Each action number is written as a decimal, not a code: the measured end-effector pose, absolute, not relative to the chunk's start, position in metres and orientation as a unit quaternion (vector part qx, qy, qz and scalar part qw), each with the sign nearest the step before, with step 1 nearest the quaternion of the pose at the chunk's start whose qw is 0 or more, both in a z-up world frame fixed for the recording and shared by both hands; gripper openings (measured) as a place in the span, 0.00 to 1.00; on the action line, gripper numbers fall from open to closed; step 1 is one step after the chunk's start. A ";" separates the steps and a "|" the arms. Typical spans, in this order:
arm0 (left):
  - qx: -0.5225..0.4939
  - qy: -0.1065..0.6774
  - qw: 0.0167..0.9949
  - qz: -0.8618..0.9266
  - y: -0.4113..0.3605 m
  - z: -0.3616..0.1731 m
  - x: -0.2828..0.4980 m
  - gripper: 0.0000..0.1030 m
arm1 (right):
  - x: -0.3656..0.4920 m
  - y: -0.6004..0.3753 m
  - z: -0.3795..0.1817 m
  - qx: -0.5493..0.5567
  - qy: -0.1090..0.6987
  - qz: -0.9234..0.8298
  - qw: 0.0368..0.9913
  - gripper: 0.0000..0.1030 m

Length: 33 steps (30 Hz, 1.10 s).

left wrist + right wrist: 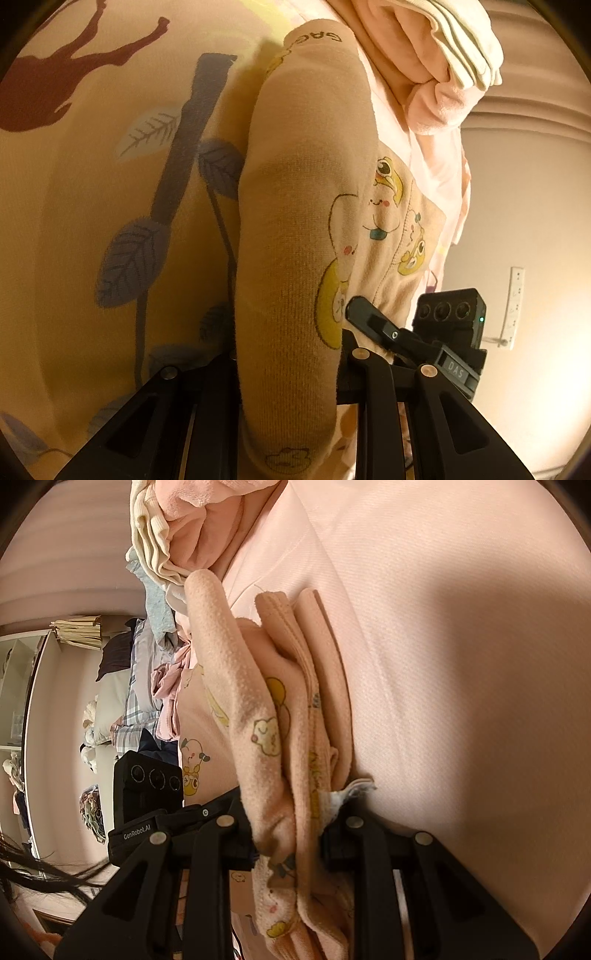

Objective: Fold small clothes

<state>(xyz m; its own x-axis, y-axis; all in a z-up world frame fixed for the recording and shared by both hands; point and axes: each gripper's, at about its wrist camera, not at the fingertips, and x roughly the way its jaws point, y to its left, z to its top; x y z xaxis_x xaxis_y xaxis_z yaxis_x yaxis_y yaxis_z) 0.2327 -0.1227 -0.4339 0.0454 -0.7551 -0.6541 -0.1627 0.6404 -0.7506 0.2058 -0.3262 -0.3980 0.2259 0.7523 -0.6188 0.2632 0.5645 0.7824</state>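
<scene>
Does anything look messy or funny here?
Yes. Behind the peach cartoon garment, a heap of clothes sits crumpled and unfolded. The garment itself is bunched into thick folds in the right claw, with a little white tag sticking out sideways. The left claw grips it too. Nothing looks torn or spilled.

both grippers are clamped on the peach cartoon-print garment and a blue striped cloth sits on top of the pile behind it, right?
Not quite: the striped cloth on top of the pile is cream-white, not blue, as the left wrist view shows. The rest holds: the left gripper and right gripper are both clamped on the peach cartoon-print garment.
</scene>
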 end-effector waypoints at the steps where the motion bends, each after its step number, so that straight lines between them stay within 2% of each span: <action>1: -0.352 0.650 0.631 -0.235 -0.122 -0.434 0.232 0.25 | 0.205 -0.326 -0.398 0.427 0.593 0.185 0.657 0.20; 15: -0.364 0.650 0.619 -0.246 -0.115 -0.438 0.236 0.24 | 0.203 -0.325 -0.396 0.425 0.590 0.182 0.663 0.21; 19: -0.380 0.646 0.611 -0.255 -0.110 -0.438 0.234 0.21 | 0.206 -0.326 -0.394 0.437 0.600 0.177 0.646 0.23; 22: -0.325 0.637 0.642 -0.277 -0.110 -0.409 0.224 0.20 | 0.202 -0.325 -0.379 0.451 0.598 0.176 0.639 0.24; 28: -0.329 0.597 0.652 -0.332 -0.105 -0.351 0.212 0.20 | 0.177 -0.326 -0.308 0.471 0.535 0.221 0.665 0.24; 33: -0.313 0.568 0.674 -0.353 -0.111 -0.316 0.201 0.20 | 0.162 -0.332 -0.272 0.478 0.495 0.231 0.688 0.24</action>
<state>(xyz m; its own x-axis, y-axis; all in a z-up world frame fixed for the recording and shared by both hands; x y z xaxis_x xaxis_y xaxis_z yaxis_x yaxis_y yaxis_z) 0.2007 -0.1107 -0.3159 0.1056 -0.8320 -0.5446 0.1198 0.5544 -0.8236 0.1617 -0.3315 -0.2715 0.4031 0.7907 -0.4608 0.1565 0.4365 0.8860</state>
